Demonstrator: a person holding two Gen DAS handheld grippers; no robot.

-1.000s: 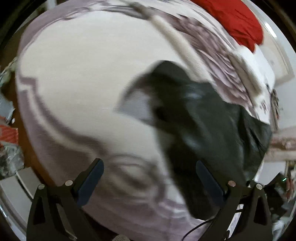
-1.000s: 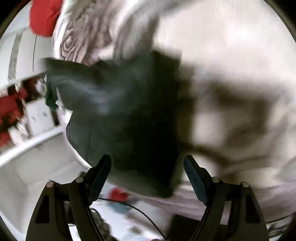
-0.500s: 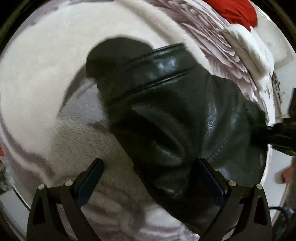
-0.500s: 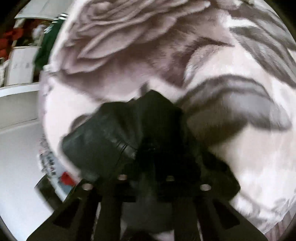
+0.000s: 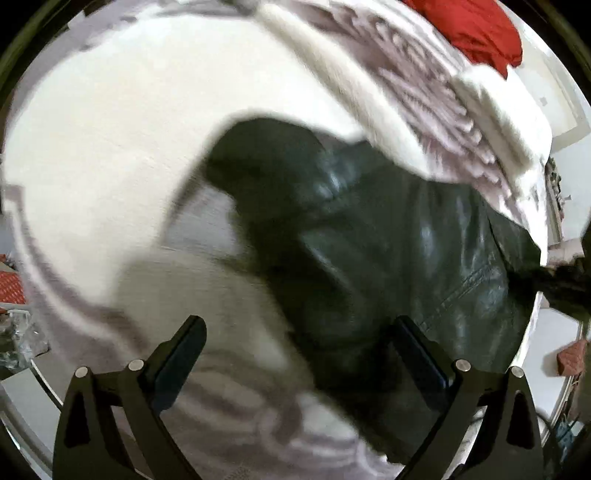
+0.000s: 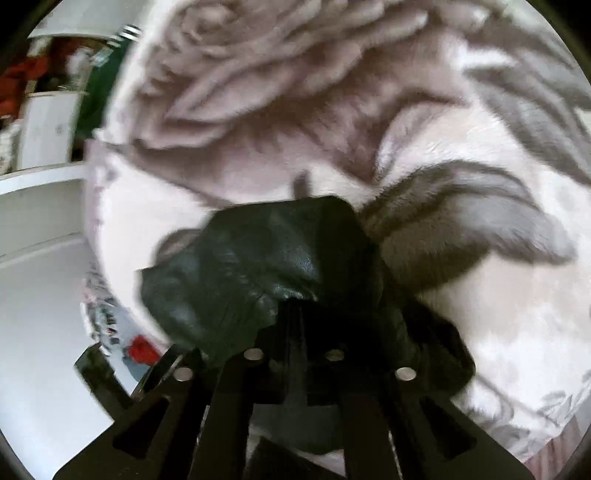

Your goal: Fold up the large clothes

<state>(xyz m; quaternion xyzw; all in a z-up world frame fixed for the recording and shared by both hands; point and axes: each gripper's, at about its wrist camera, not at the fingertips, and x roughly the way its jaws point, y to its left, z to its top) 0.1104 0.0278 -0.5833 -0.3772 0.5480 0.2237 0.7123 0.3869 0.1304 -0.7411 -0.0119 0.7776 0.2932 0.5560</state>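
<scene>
While its jaws ease slightly apart, the right claw [image 6: 295,314] pinches a bunched fold of the black leather jacket [image 5: 388,251], which lies on the bed's rose-patterned blanket [image 6: 258,92]. Wide open, the left claw [image 5: 299,358] hovers above the jacket's near edge and grips nothing. A red cloth [image 5: 480,29] lies at the far right.
</scene>
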